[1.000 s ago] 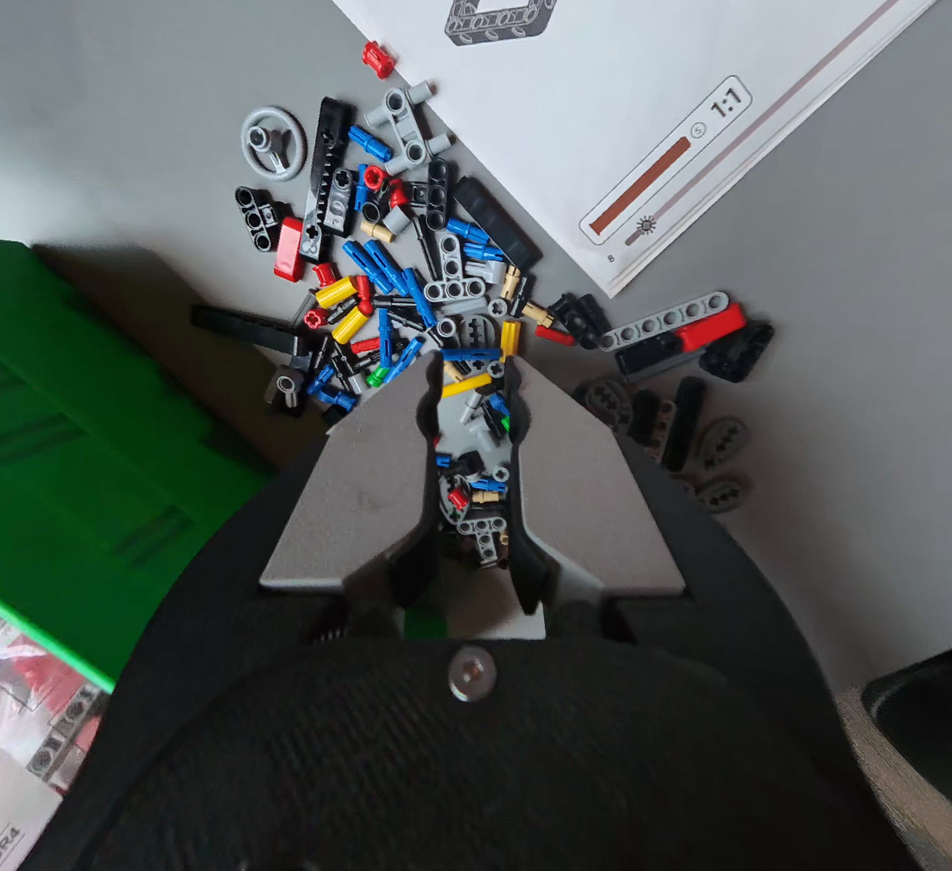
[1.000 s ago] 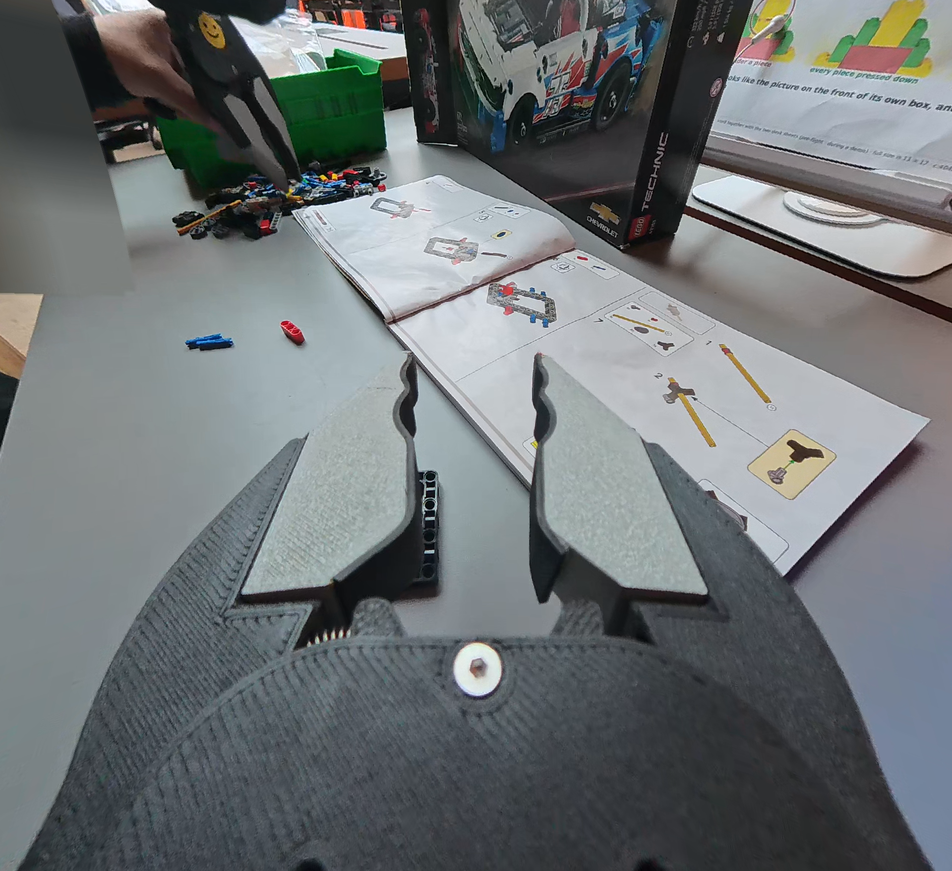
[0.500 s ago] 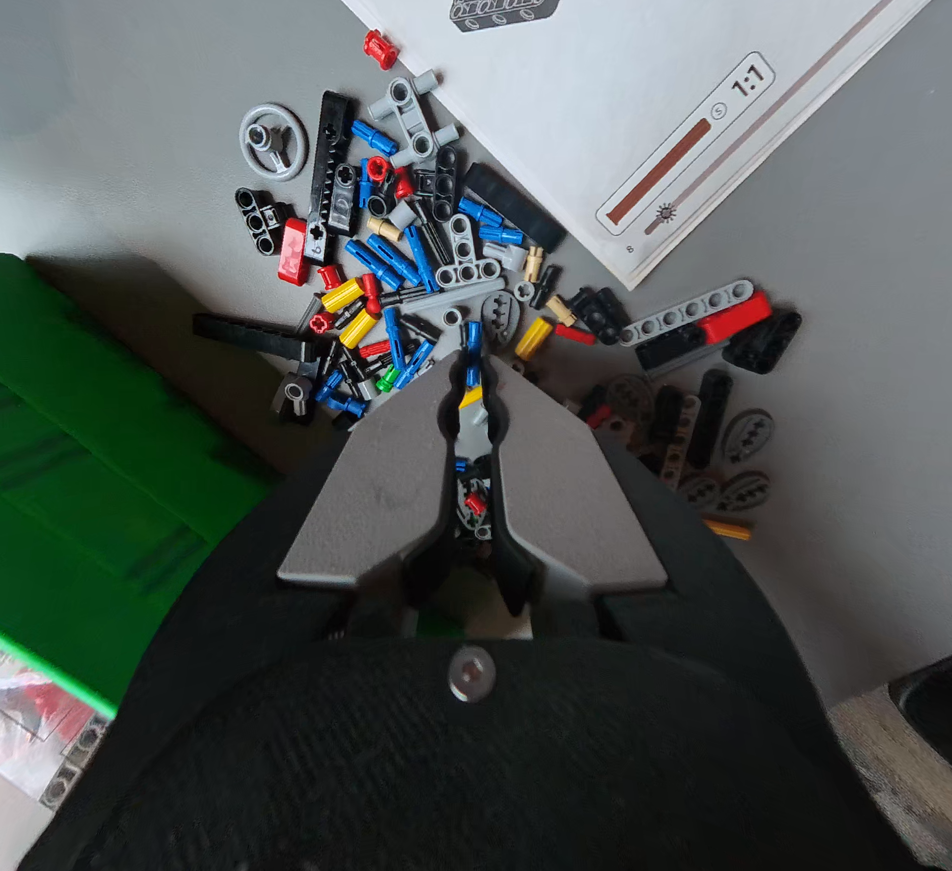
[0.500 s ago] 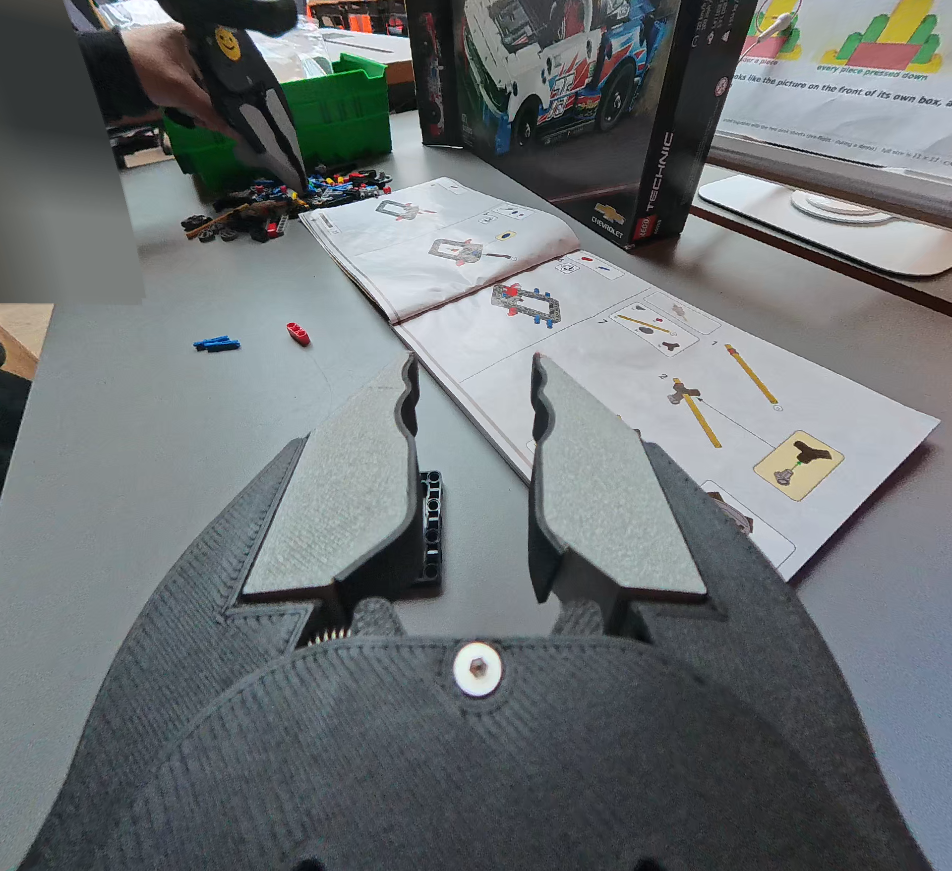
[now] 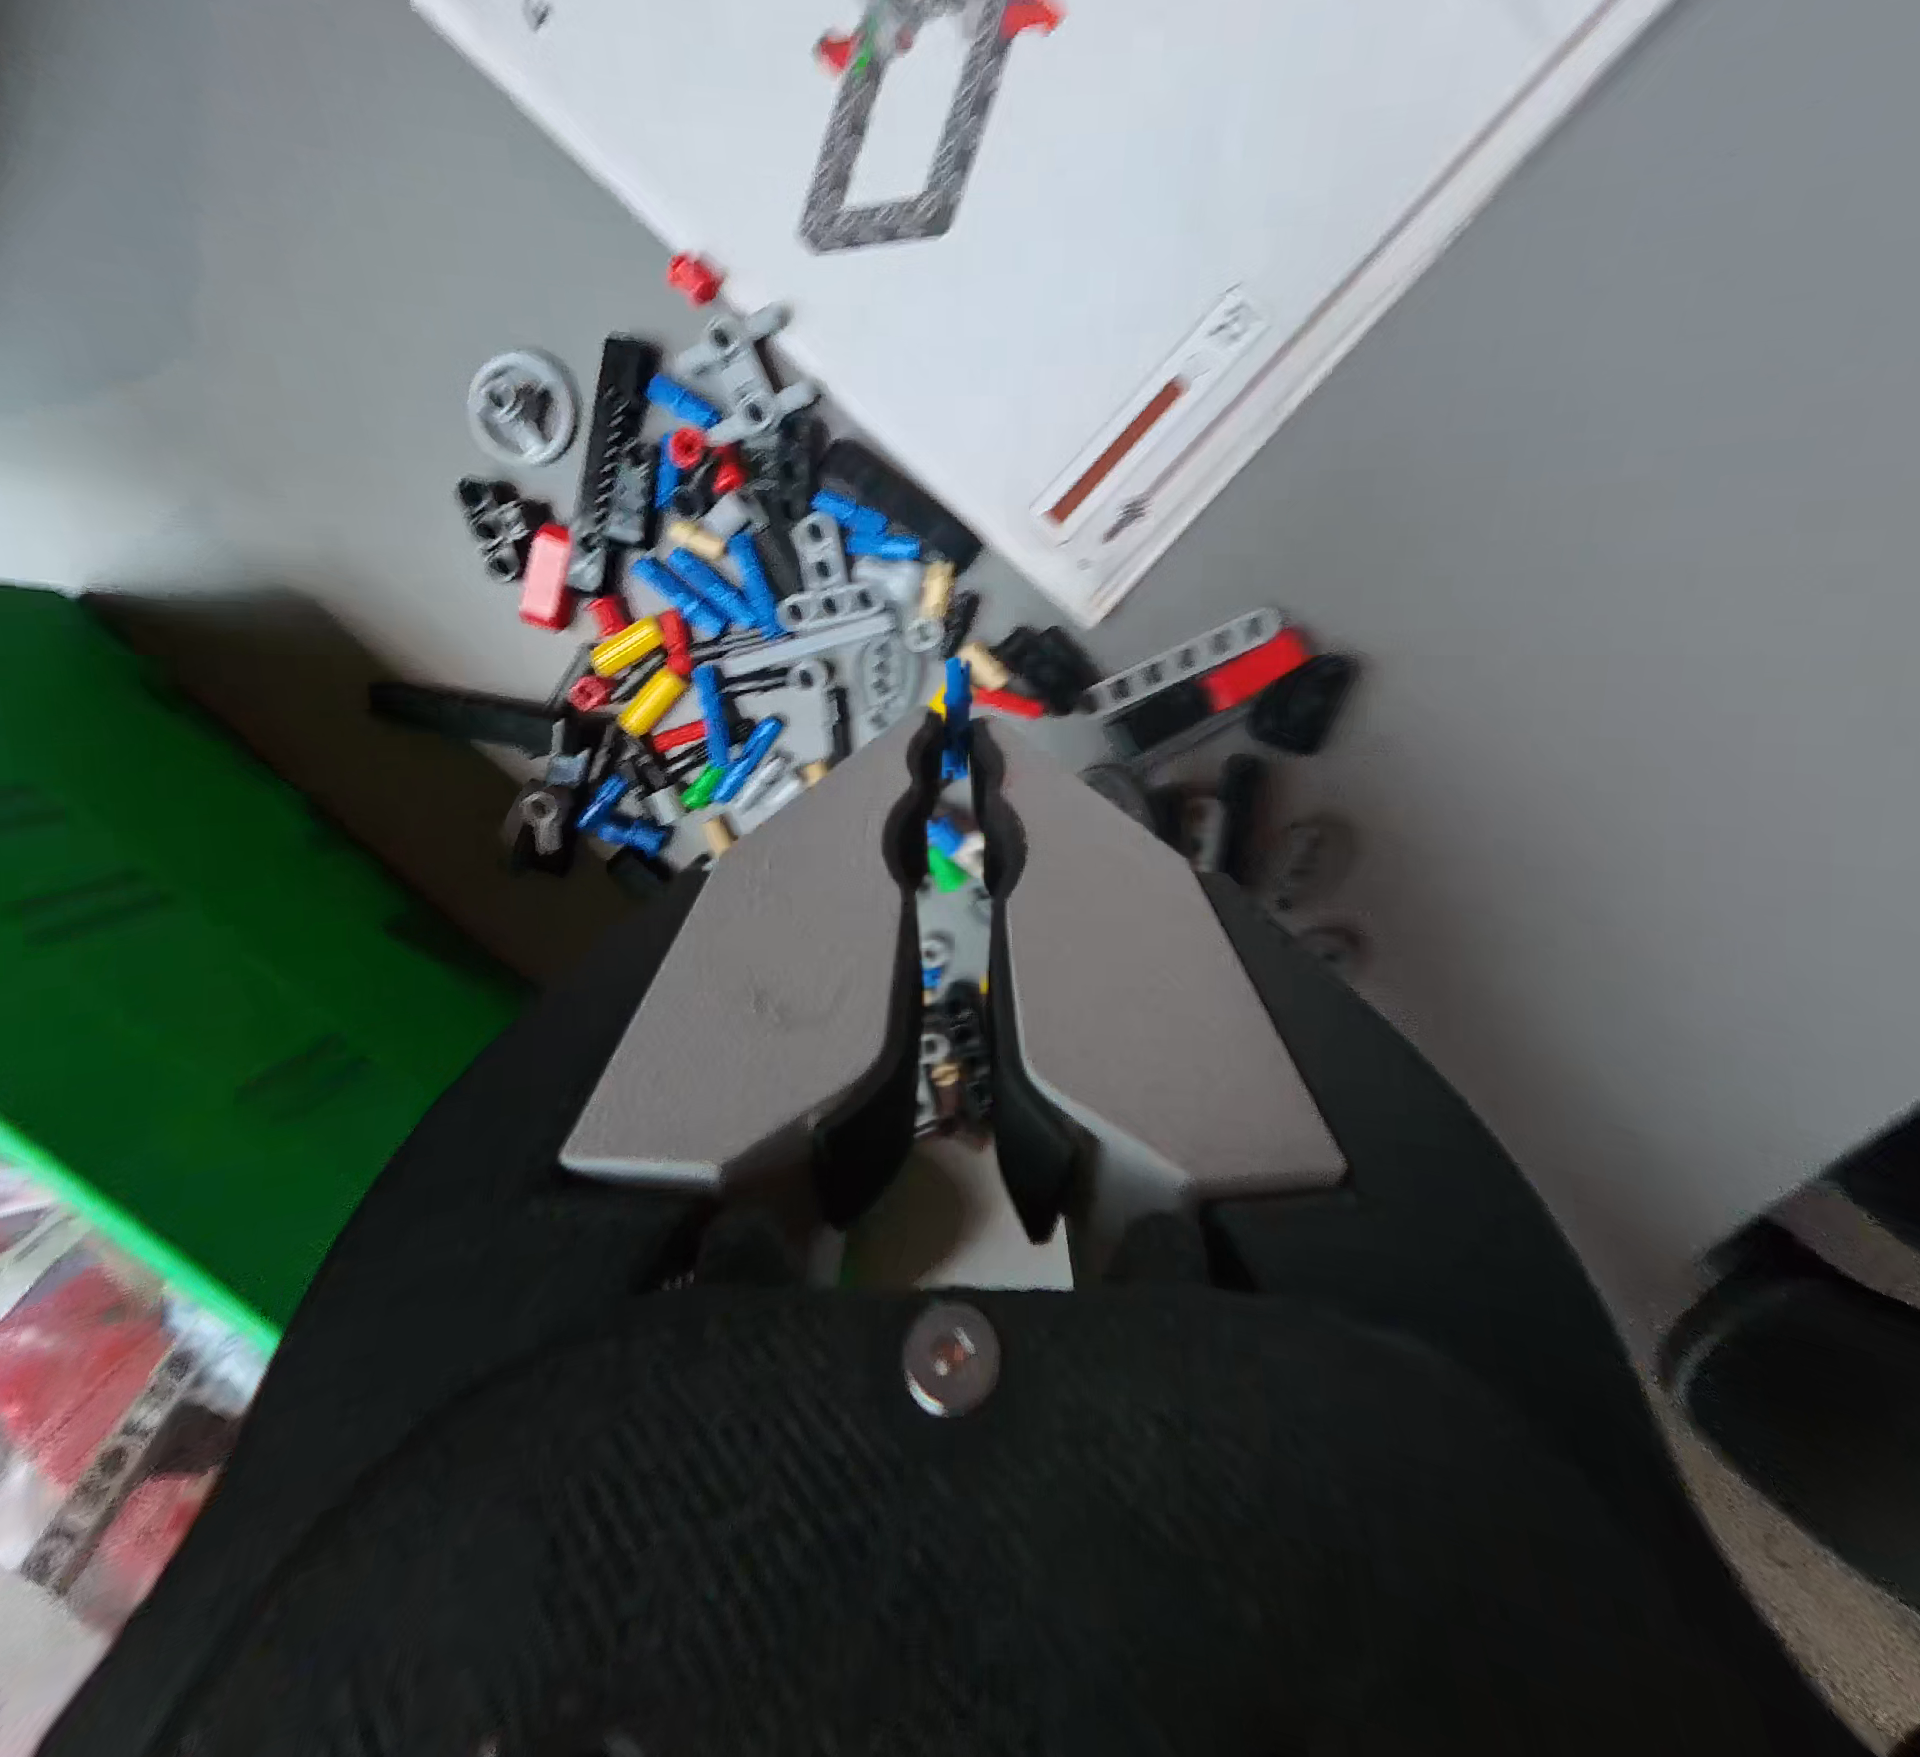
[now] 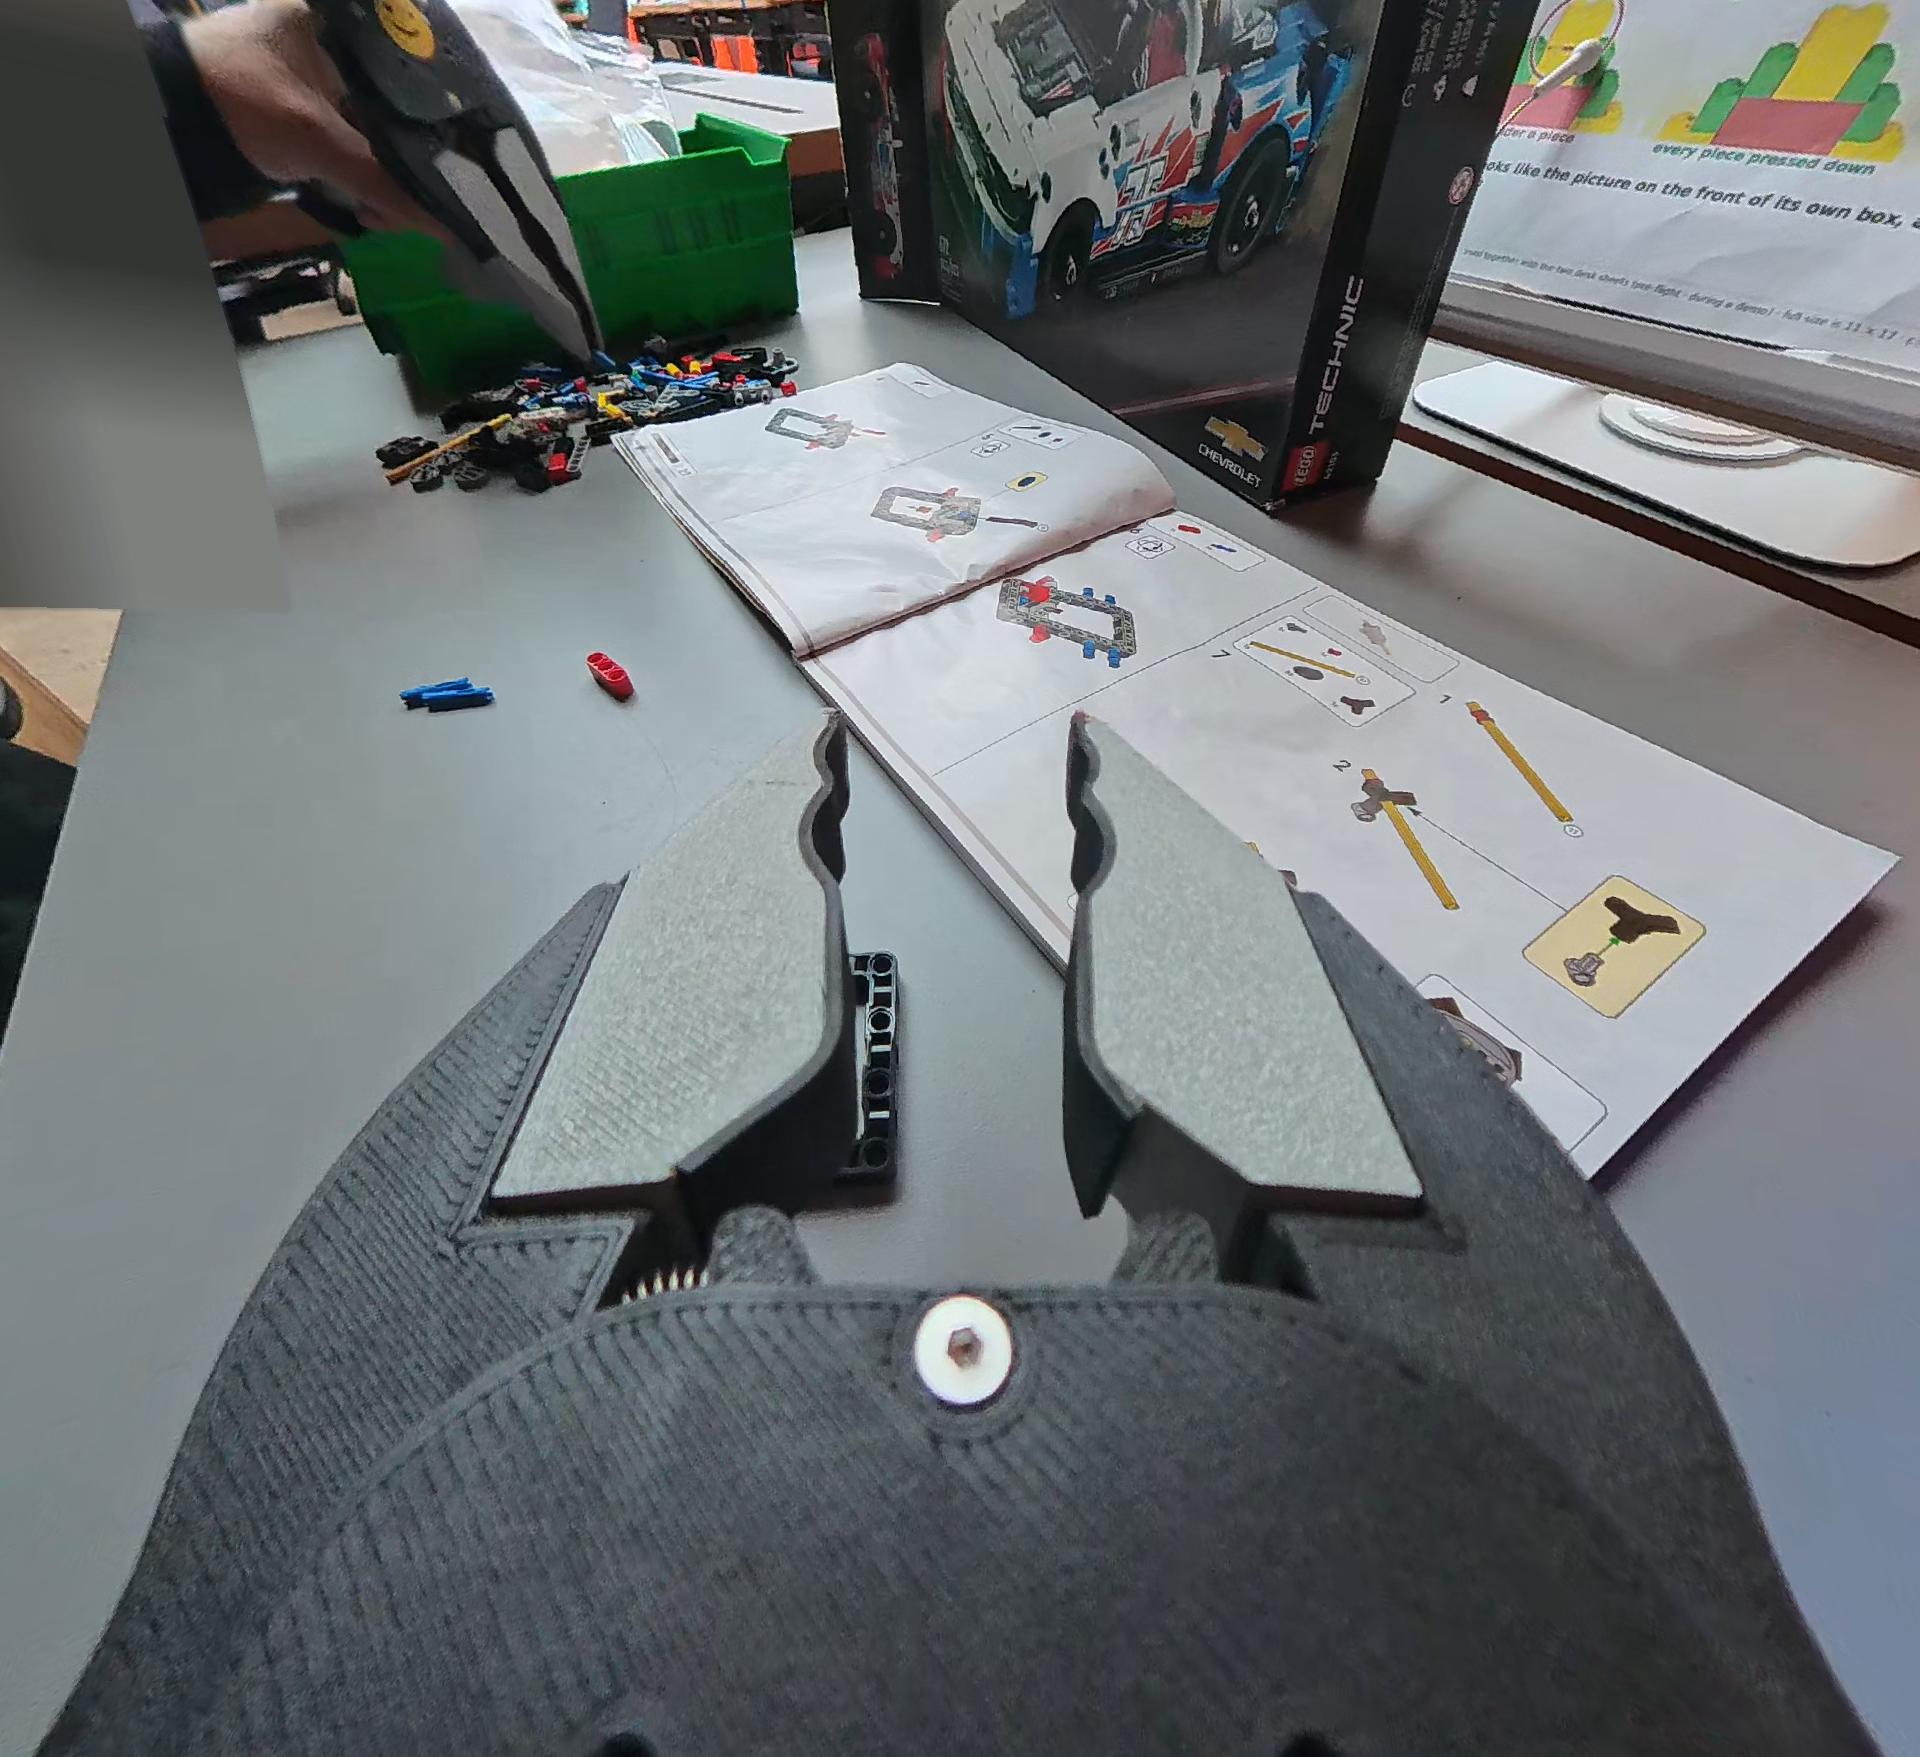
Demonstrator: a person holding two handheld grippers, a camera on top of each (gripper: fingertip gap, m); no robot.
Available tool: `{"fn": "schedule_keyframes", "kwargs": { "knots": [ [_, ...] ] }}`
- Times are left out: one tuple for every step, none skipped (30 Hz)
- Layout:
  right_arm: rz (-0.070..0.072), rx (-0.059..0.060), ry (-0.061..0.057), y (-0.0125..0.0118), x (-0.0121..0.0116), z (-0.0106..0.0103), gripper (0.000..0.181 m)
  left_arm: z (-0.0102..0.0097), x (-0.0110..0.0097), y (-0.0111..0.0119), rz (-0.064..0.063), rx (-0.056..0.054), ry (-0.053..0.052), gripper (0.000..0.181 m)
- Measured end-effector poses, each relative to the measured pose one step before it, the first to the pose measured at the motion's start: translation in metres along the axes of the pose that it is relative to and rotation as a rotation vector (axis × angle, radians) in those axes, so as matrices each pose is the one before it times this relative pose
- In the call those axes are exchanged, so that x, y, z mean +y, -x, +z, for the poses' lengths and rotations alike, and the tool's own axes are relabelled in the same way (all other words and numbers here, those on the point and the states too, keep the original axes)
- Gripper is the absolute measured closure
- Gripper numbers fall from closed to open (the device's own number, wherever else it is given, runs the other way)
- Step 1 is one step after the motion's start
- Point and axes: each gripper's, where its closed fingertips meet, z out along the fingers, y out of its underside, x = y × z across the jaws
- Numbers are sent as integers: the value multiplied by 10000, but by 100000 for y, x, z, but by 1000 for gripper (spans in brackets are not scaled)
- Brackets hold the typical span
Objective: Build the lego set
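Observation:
My left gripper (image 5: 954,736) is shut on a small blue pin (image 5: 954,705) held at its tips, just above the pile of loose Lego parts (image 5: 748,585). It also shows far off in the right wrist view (image 6: 582,336), held by a hand over the pile (image 6: 592,408). My right gripper (image 6: 951,731) is open and empty, low over the grey table. A black frame piece (image 6: 878,1063) lies under its left finger, mostly hidden. The open instruction booklet (image 6: 935,502) lies ahead of it and borders the pile (image 5: 1143,149).
A green bin (image 5: 208,928) stands left of the pile, also seen in the right wrist view (image 6: 665,221). The Lego box (image 6: 1122,128) stands behind the booklet. Blue pins (image 6: 447,695) and a red piece (image 6: 610,674) lie on the table. A white stand base (image 6: 1704,460) sits at the right. My right fingertips sit around 45 cm from my left ones.
My left gripper has closed on a blue pin from the pile and risen, so more of the booklet shows. My right gripper has stayed open and still.

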Motion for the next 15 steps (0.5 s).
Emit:
{"fn": "schedule_keyframes", "kwargs": {
  "knots": [
    [-8, -4, -3, 11, -14, 1, 142, -441, -955, -1754, 47, 482, -399, 178],
    [-12, -8, -1, 33, -10, 3, 142, -165, -1131, -2331, 167, 581, -430, 179],
    [-13, -10, -1, 32, -24, 20, 142, 250, -1258, -2611, 307, 529, -444, 179],
    [-15, -14, 7, 37, -4, 17, 143, 673, -1097, -2513, 415, 363, -325, 179],
    [-18, -12, 10, 42, -8, 13, 143, 983, -1022, -2223, 386, 185, -299, 179],
    [-24, -5, 1, 51, -17, 4, 143, 1141, -846, -1987, 295, 151, -223, 179],
    [-26, 0, -8, 44, -15, -7, 143, 1153, -625, -1858, 204, 274, -114, 179],
    [-18, 3, -7, 27, -12, -21, 143, 1066, -501, -1630, 181, 335, -90, 179],
    [-7, -7, -6, 37, -14, -13, 143, 886, -403, -1021, 156, 162, -81, 178],
    [1, -12, -15, 43, -22, -27, 143, 713, -176, -489, 127, 20, 29, 179],
    [-1, -17, -24, 60, -53, -24, 143, 573, 206, -34, 136, -114, 216, 178],
    [-11, -21, -29, 69, -68, -31, 143, 454, 223, 257, 91, -198, 198, 178],
    [-25, -10, -23, 73, -61, -21, 144, 407, 130, 42, 18, -33, 134, 178],
    [-37, 0, -14, 51, -58, -29, 144, 396, 33, -172, 8, 92, 69, 178],
    [-40, 3, -8, 55, -41, -30, 144, 384, -48, -111, -22, 42, -10, 178]
  ]
}}
